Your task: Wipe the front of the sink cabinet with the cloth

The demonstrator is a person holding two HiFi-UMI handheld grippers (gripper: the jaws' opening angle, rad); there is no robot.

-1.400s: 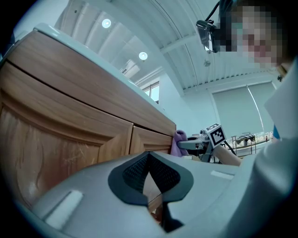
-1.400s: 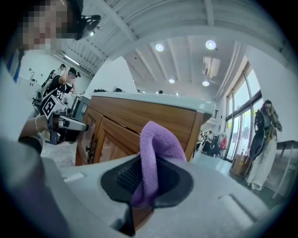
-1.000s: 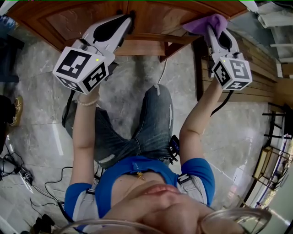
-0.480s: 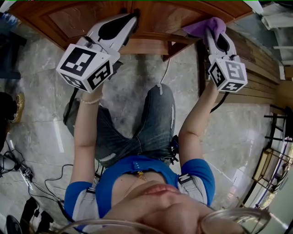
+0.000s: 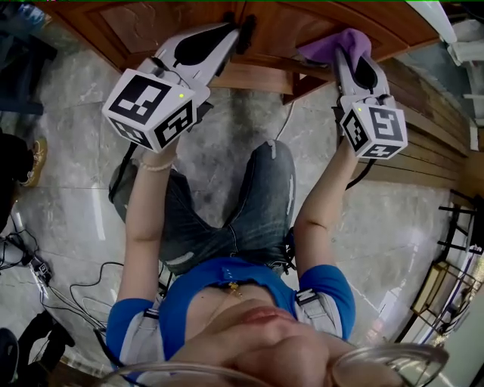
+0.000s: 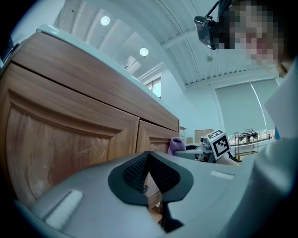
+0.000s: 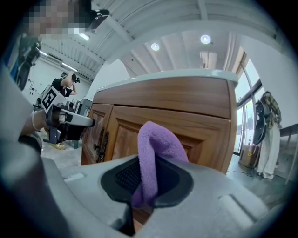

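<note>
While the person's denim-clad leg is filling the centre of the head view, the right gripper at upper right is pinching the purple cloth between its closed jaws, right at the wooden sink cabinet front. At upper left, the left gripper is holding its jaws together on nothing, with its tip near the cabinet doors.

Cloth in my right gripper: purple, soft napped fabric. Sink cabinet: brown wood, smooth satin varnish. My left gripper: matt grey plastic, textured black pads. Floor: glossy grey marbled tile.
</note>
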